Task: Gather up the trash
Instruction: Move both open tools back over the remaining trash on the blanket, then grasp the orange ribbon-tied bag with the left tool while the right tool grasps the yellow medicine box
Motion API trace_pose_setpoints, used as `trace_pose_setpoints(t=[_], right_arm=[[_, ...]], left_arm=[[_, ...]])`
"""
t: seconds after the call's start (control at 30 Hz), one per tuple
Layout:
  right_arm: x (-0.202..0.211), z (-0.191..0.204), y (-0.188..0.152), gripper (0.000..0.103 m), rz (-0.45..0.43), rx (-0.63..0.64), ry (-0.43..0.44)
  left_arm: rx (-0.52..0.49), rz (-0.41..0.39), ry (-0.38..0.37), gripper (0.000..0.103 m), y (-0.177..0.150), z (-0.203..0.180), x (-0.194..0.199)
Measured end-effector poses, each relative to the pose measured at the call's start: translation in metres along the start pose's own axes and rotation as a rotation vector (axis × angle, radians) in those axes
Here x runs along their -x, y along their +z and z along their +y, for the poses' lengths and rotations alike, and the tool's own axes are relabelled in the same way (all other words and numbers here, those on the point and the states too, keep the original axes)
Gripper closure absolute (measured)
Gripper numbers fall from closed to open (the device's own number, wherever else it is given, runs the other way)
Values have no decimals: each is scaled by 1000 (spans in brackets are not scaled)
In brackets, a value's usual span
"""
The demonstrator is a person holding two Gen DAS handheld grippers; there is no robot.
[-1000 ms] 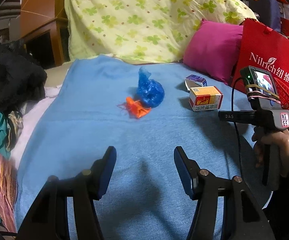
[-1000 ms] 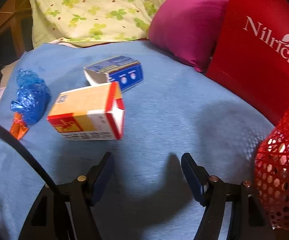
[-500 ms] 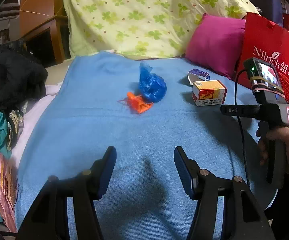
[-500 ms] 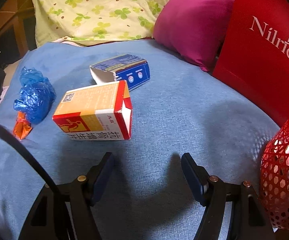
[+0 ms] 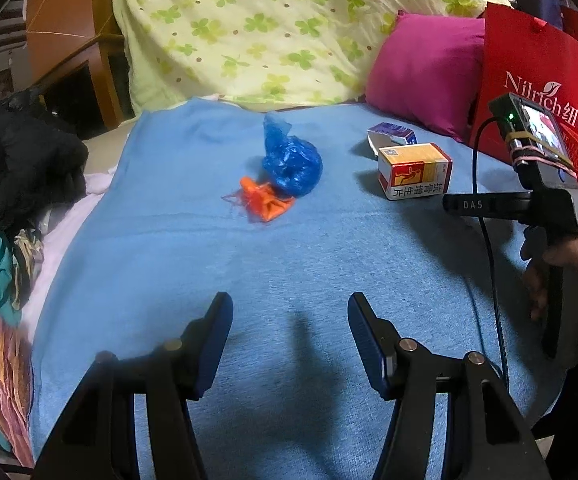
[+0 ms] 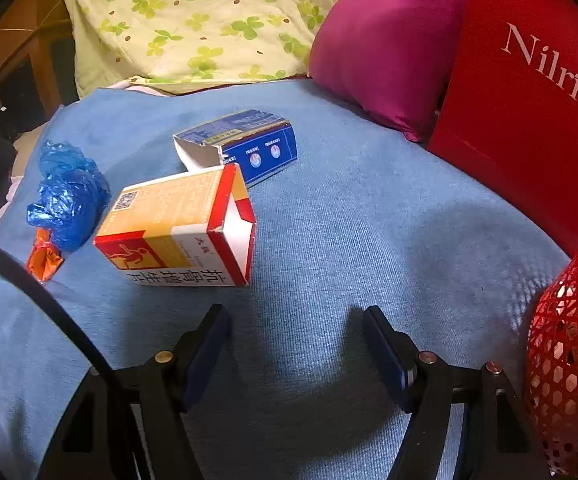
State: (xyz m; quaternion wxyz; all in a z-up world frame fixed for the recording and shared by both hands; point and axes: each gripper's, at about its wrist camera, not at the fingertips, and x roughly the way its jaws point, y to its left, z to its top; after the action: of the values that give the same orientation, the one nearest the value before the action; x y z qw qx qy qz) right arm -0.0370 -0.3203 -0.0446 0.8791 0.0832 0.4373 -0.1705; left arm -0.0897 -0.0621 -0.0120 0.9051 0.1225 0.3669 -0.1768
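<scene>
Right gripper agape — blue blanket, floral quilt

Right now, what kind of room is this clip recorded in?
Probably a bedroom: a blue blanket covers a bed, with a clover-print quilt and magenta pillow at its head, and clothes heaped alongside.

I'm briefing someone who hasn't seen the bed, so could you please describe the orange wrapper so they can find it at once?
On the blue blanket lie four bits of trash. The orange wrapper is the small crumpled piece touching the blue plastic bag, left of both cartons, and the only orange scrap.
</scene>
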Motion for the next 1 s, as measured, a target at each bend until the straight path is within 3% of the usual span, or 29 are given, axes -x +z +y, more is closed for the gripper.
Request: trace_pose_setpoints(t=[0.33,0.57,1.0], right_arm=[[-1,-15,1,30,-15,-29,36],[-2,-25,-3,30,-40,-43,100],[24,-38,17,30,-123,-126,360]], left_arm=[[-30,23,2,42,4,-17,-13],[28,80,1,42,6,-11,-28],[183,136,44,42,12,29,-49]])
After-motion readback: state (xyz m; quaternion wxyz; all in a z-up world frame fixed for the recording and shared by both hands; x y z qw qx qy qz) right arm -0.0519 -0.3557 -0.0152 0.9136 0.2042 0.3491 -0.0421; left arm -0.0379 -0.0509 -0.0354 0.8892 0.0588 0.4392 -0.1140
